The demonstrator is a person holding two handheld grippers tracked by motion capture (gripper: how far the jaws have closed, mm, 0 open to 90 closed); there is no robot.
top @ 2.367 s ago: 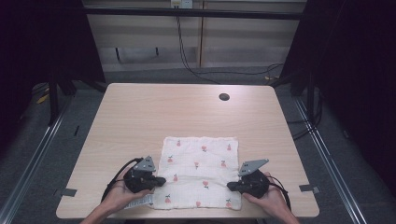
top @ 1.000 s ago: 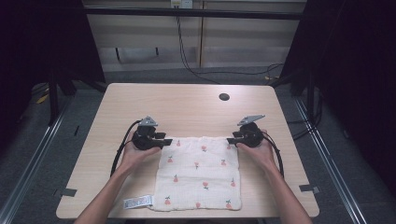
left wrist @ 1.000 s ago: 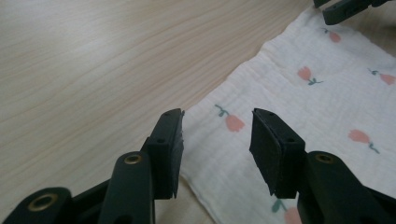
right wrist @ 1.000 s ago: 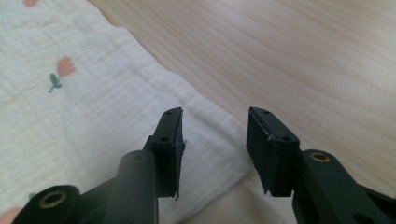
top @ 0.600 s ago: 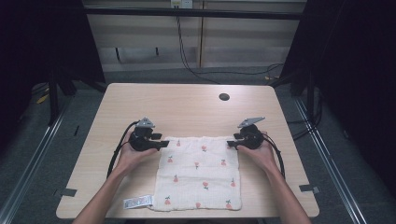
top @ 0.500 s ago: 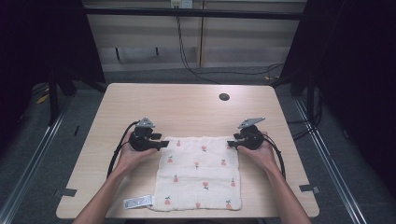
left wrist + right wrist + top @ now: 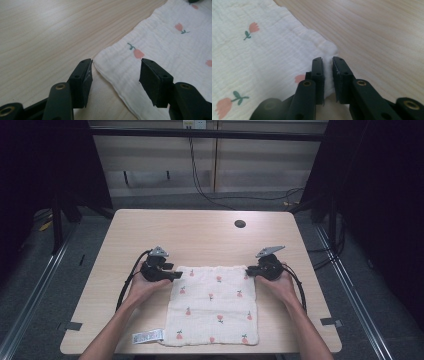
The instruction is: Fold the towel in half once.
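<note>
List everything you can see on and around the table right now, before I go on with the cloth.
cloth: one, white with small pink flowers, flat on the near middle of the table
label: one, white with print, at the cloth's near left corner
table: one, light wood, mid-frame
round hole: one, dark, far right of the tabletop
floor cables: several, black, on the floor beyond the table
left gripper: one, black, jaws open astride the cloth's far left corner
right gripper: one, black, jaws closed on the cloth's far right corner
hands: two, one on each gripper, forearms entering from the near edge
</note>
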